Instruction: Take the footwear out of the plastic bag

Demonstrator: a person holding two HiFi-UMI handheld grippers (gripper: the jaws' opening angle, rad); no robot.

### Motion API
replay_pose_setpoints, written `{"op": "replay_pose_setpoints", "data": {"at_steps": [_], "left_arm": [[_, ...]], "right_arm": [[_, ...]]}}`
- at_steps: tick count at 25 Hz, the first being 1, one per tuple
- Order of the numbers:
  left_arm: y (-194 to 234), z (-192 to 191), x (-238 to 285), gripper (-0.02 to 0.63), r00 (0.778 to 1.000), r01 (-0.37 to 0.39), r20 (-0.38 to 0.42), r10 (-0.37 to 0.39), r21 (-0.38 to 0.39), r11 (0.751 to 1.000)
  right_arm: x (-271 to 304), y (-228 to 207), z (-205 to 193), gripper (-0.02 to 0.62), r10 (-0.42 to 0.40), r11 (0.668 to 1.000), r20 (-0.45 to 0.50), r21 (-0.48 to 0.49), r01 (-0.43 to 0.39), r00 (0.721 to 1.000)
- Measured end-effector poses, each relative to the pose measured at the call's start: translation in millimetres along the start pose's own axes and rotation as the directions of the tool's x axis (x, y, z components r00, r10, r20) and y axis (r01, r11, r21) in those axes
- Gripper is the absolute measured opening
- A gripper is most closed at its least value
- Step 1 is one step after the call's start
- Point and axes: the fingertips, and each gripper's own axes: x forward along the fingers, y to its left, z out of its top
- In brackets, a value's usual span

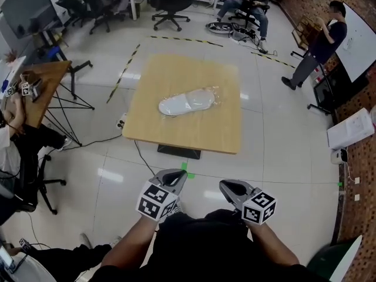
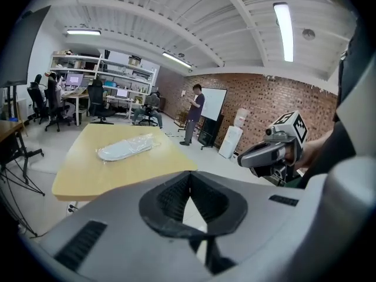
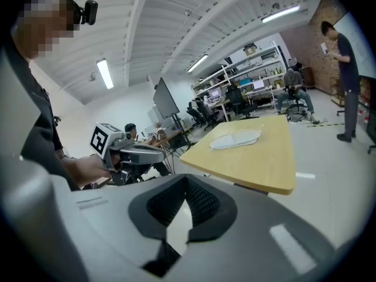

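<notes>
A clear plastic bag (image 1: 189, 101) with a white piece of footwear inside lies flat in the middle of a wooden table (image 1: 223, 128). In the left gripper view the bag (image 2: 125, 147) is far ahead on the tabletop; in the right gripper view the bag (image 3: 236, 139) shows the same way. My left gripper (image 1: 178, 178) and right gripper (image 1: 226, 187) are held close to my body, well short of the table's near edge. Both are shut with nothing between the jaws. Each gripper also shows in the other's view, the right gripper (image 2: 249, 155) and the left gripper (image 3: 154, 153).
The table stands alone on a glossy tiled floor (image 1: 276, 175). A desk (image 1: 41, 84) with a seated person is at the left. Office chairs (image 1: 170, 7) and seated people are at the back. A standing person (image 1: 314, 49) and a whiteboard (image 1: 359, 40) are at the right.
</notes>
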Motion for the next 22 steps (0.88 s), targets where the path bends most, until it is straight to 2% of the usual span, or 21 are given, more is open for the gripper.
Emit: {"op": "replay_pose_setpoints", "data": {"at_steps": [7, 11, 14, 18, 20, 22], "left_arm": [[48, 21, 48, 0.008, 0.998, -0.001, -0.056, 0.0, -0.007, 1.0], [79, 33, 84, 0.008, 0.994, -0.059, -0.091, 0.058, -0.015, 0.998], [101, 36, 107, 0.008, 0.981, -0.131, -0.147, 0.126, -0.026, 0.991], [143, 44, 130, 0.008, 0.951, -0.259, -0.191, 0.244, -0.06, 0.964], [169, 40, 132, 0.008, 0.918, -0.345, -0.228, 0.325, -0.051, 0.937], [197, 28, 128, 0.009, 0.87, -0.43, -0.279, 0.407, -0.023, 0.903]], "right_arm": [[30, -57, 33, 0.002, 0.004, 1.0, -0.008, 0.031, -0.004, 1.0], [53, -105, 51, 0.003, 0.046, 0.998, -0.014, 0.049, -0.045, 0.999], [69, -137, 73, 0.003, 0.111, 0.992, -0.017, 0.066, -0.109, 0.994], [94, -167, 102, 0.003, 0.218, 0.976, -0.044, 0.029, -0.217, 0.975], [107, -177, 107, 0.002, 0.262, 0.965, -0.061, 0.015, -0.261, 0.963], [120, -187, 107, 0.002, 0.283, 0.959, -0.075, 0.013, -0.283, 0.956]]}}
